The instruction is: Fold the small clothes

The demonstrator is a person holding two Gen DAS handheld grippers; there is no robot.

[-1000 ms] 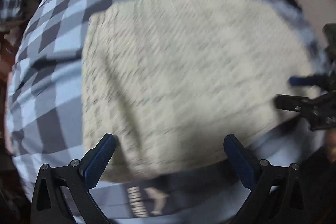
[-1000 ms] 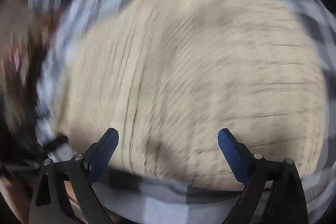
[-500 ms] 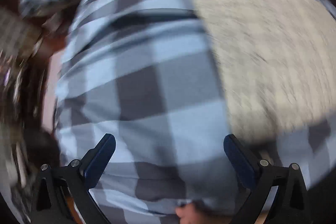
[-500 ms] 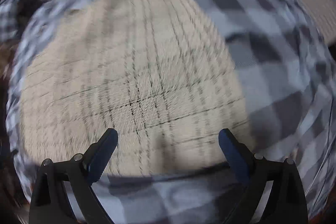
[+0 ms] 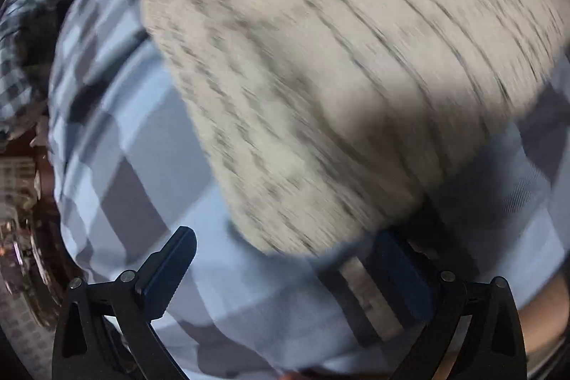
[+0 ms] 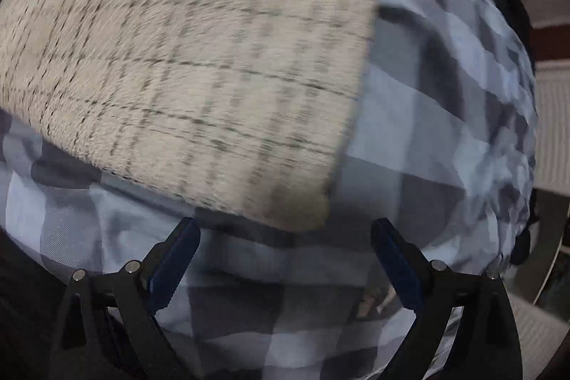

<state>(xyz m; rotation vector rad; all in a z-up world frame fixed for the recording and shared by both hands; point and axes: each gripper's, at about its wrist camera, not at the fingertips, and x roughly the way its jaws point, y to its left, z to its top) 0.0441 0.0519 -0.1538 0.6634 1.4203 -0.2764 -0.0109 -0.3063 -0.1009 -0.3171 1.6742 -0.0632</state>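
A cream cloth with thin dark grid lines (image 5: 338, 77) lies flat on a blue-and-grey checked bedcover (image 5: 149, 166). In the left wrist view my left gripper (image 5: 288, 259) is open and empty, just off the cloth's near left corner. In the right wrist view the same cloth (image 6: 196, 70) fills the upper left, and my right gripper (image 6: 285, 248) is open and empty just below its near right corner (image 6: 313, 205). Both views are motion-blurred.
The checked bedcover (image 6: 445, 130) runs on to the right, rumpled at its far edge. Dark clutter and another checked fabric (image 5: 21, 59) lie at the left edge of the left wrist view. A pale wall or furniture (image 6: 552, 116) stands at the right.
Both grippers have swung across the cloth: the left now faces its near left corner, the right its near right corner. Both stayed open and empty. The cloth has not moved.
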